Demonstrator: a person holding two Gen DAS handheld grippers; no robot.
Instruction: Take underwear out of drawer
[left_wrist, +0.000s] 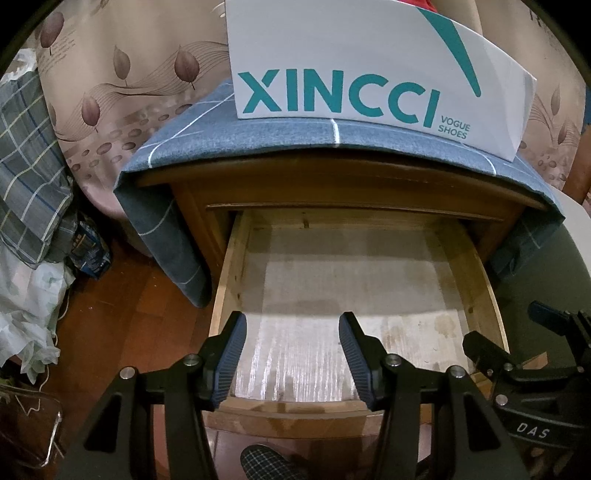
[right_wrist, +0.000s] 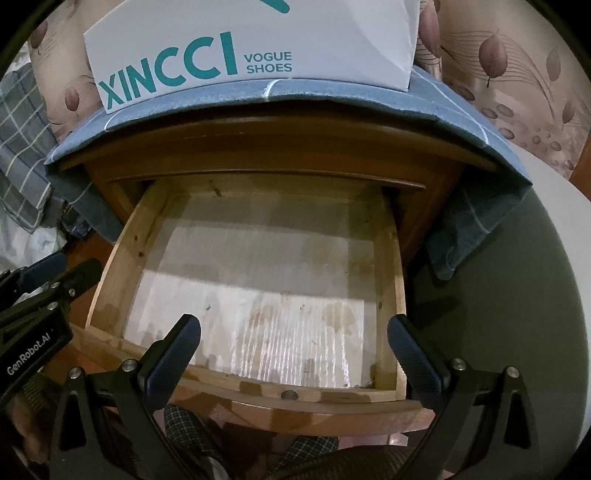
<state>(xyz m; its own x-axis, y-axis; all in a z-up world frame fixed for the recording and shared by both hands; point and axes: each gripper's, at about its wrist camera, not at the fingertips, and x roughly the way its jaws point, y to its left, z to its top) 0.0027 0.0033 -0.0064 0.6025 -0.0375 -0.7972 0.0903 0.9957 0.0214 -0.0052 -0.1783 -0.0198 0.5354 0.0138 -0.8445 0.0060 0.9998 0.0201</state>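
Left wrist view: left claw (left_wrist: 291, 328) hangs over the open drawer (left_wrist: 487, 295), jaws roughly half apart, nothing between them. Drawer floor shows only pale liner (left_wrist: 332, 295); no underwear visible. Right wrist view: right claw (right_wrist: 293, 332) spread wide, empty, above the same drawer (right_wrist: 110, 280), which is bare down to its stained liner (right_wrist: 258, 266). Shoe box (right_wrist: 251, 40) sits on the cloth-covered nightstand (right_wrist: 258, 147). Can't tell where the underwear is. Judgement: it'd be light, soft, floppy; pinch a bunched fold mid-fabric, not an edge.
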